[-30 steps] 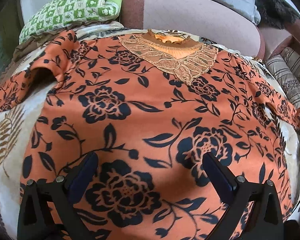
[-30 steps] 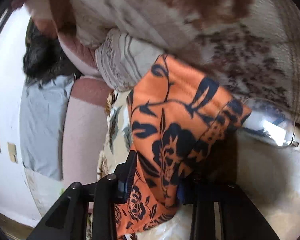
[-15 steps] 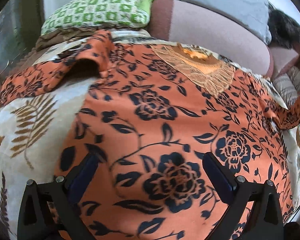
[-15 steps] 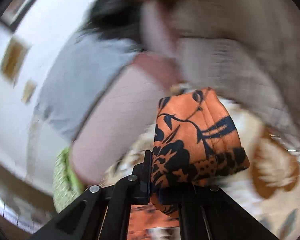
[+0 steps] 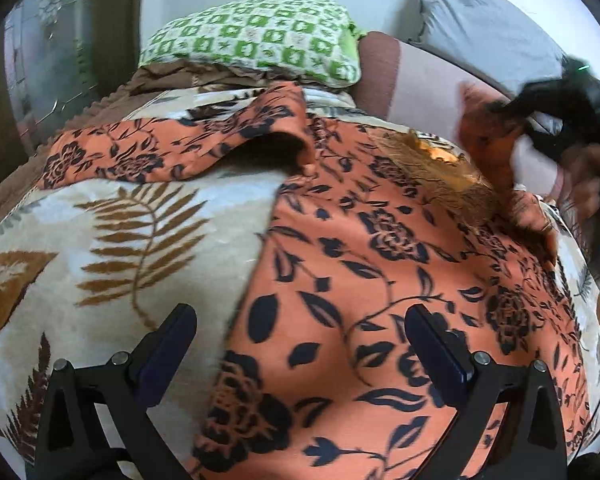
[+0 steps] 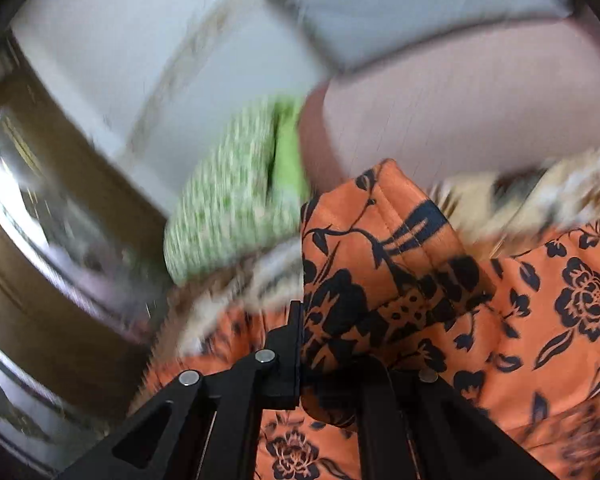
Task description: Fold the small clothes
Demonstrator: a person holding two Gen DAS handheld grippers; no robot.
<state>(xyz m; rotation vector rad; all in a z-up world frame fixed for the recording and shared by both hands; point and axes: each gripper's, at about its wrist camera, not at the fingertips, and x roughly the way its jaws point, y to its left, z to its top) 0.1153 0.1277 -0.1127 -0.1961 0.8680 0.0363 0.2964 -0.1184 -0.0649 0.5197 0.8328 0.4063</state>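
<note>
An orange top with black flowers (image 5: 380, 280) lies spread on a leaf-patterned blanket (image 5: 120, 240). My left gripper (image 5: 300, 344) hovers open over the top's lower left edge, with nothing between its fingers. The top's left sleeve (image 5: 172, 148) lies flat toward the far left. At the upper right my right gripper (image 5: 540, 120) appears blurred, lifting the other sleeve over the lace neckline (image 5: 432, 164). In the right wrist view my right gripper (image 6: 332, 360) is shut on that sleeve's cuff (image 6: 380, 248), which stands up folded above the top's body (image 6: 560, 320).
A green checked pillow (image 5: 256, 36) lies at the far end. Beside it are a pink padded backrest (image 5: 420, 76) and a grey cushion (image 5: 480, 20). A dark frame with glass (image 5: 40, 60) borders the left side. A hand (image 5: 584, 184) holds the right gripper.
My right gripper has swung the gripped sleeve up and across, from the side cushions to over the top. My left gripper has slid left, from the top's middle to its left edge.
</note>
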